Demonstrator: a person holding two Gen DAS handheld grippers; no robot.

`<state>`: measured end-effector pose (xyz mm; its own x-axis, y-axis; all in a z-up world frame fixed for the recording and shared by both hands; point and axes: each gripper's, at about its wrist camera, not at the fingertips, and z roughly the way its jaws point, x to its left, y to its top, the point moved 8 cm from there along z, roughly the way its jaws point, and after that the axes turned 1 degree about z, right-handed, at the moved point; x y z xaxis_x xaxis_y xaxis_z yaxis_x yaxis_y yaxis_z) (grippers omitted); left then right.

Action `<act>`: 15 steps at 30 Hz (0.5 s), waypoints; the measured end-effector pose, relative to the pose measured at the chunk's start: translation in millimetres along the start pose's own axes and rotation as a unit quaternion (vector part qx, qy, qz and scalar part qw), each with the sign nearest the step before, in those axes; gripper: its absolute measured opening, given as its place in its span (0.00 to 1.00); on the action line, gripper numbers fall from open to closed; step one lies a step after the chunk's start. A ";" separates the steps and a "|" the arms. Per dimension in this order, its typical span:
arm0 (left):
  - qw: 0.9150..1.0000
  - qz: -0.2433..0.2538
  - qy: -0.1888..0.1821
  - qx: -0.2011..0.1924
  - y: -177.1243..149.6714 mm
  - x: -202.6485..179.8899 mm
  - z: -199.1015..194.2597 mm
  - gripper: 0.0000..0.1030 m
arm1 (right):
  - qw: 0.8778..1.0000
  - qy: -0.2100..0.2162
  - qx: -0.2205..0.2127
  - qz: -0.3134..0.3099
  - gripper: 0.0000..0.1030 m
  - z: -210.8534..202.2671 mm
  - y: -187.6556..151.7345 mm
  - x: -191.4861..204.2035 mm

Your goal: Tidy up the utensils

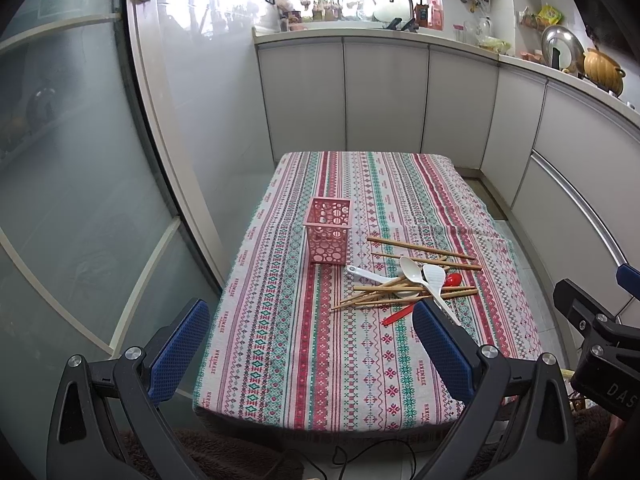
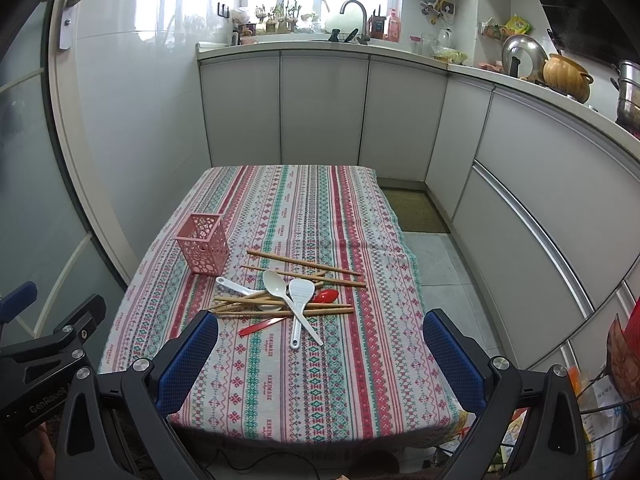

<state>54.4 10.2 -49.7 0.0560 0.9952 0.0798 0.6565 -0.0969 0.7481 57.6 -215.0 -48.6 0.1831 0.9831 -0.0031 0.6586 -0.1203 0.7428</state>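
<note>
A: Left wrist view first. We record the left gripper [image 1: 310,344] with its blue cross-hatched fingers [image 1: 180,350] spread wide, holding nothing, above the near edge of the worktop [image 1: 280,360], which wears a woven striped cloth. The pink holder [image 1: 329,230], square, plastic, pierced with round holes, stands upright and apart from the heap.

B: Agreed. The heap lies just right of it: wooden chopsticks [image 1: 420,249] crossed under a white spoon [image 1: 412,269], a white rice paddle [image 1: 435,280] and a red spoon [image 1: 452,280]. The worktop's far half is bare.

A: Right wrist view. The right gripper [image 2: 320,354] likewise stands wide and empty. Only here do we see bare floor tiles [image 2: 440,264] along the worktop's right edge.
</note>
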 end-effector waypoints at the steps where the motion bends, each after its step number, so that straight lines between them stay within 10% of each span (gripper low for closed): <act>1: 1.000 0.000 0.000 0.000 0.0 -0.1 0.0 1.00 | 1.000 0.000 0.000 0.000 1.00 -0.1 0.1 -0.3; 15: 1.000 -0.009 -0.009 0.007 4.5 3.4 13.6 0.99 | 1.000 0.002 0.004 0.003 1.00 4.6 0.5 -7.2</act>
<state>67.8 13.3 -55.1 0.0578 0.9969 0.0542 0.6682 -0.0790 0.7398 60.0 -222.8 -51.3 0.1835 0.9830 0.0043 0.6629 -0.1269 0.7379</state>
